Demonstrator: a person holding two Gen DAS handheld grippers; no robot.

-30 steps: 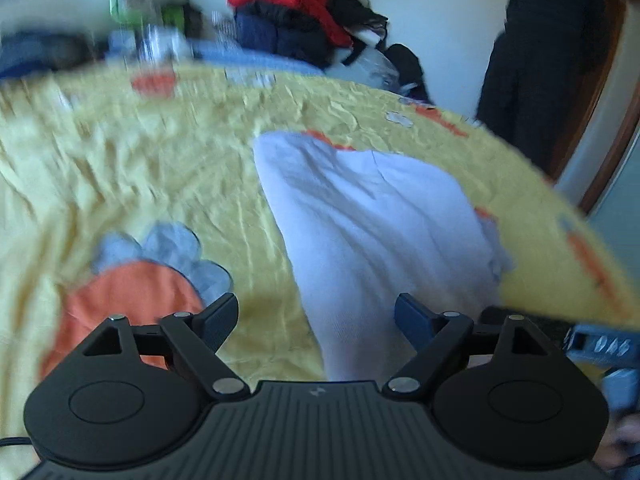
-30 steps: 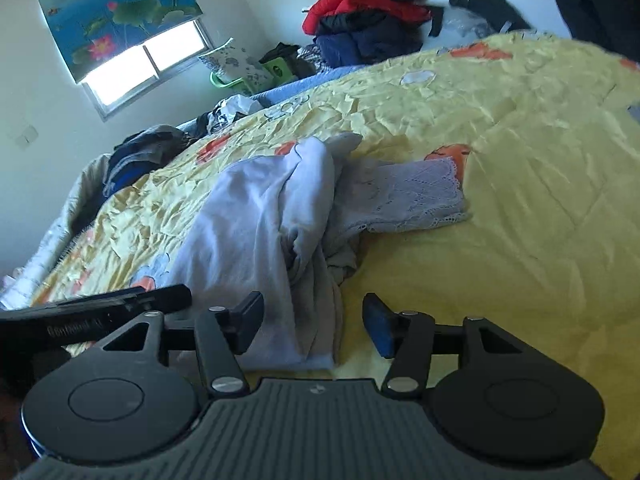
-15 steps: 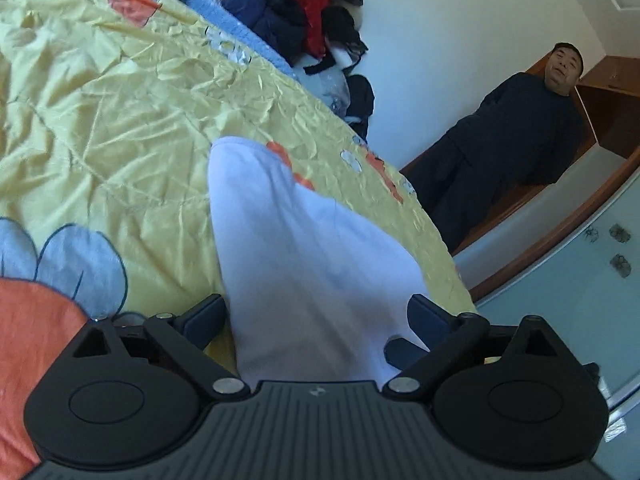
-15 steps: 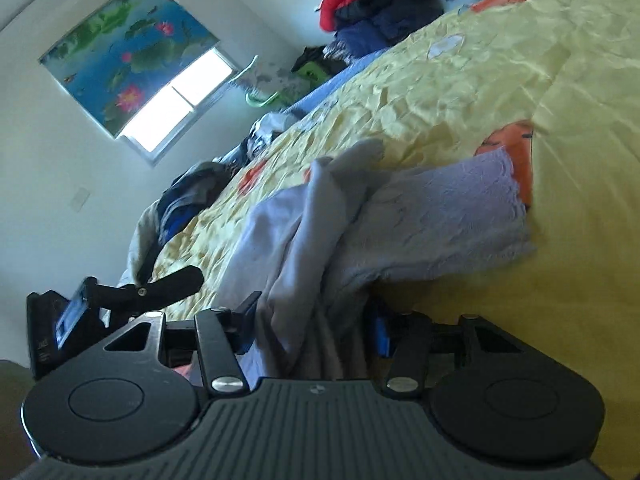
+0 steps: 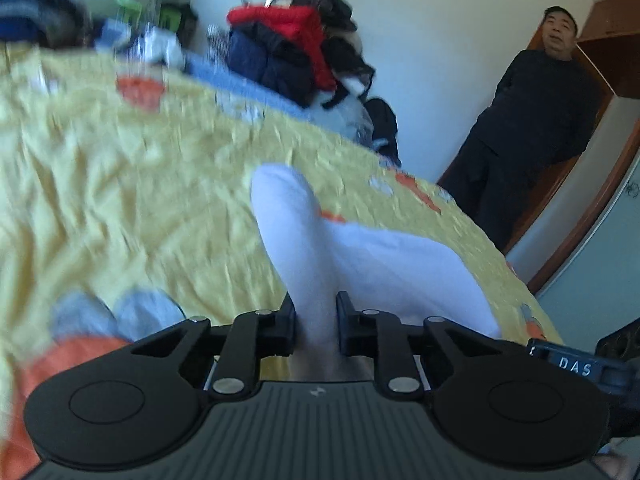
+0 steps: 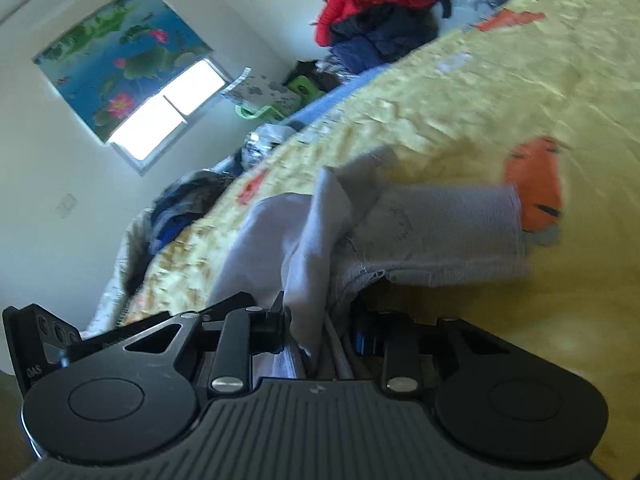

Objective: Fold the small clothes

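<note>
both claws have just been closing: the left claw [image 5: 316, 322] and the right claw [image 6: 320, 330] are each pinching the white garment [image 5: 384, 264] ahead of them.

A pale lavender-white garment [image 5: 360, 256] lies bunched at frame centre on the yellow bed. Its lace-edged part [image 6: 448, 232] spreads rightward.

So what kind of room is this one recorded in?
Most likely a bedroom: a bed under a yellow quilt, a pile of clothes heaped against the wall, and a window with a flowered blind.
</note>
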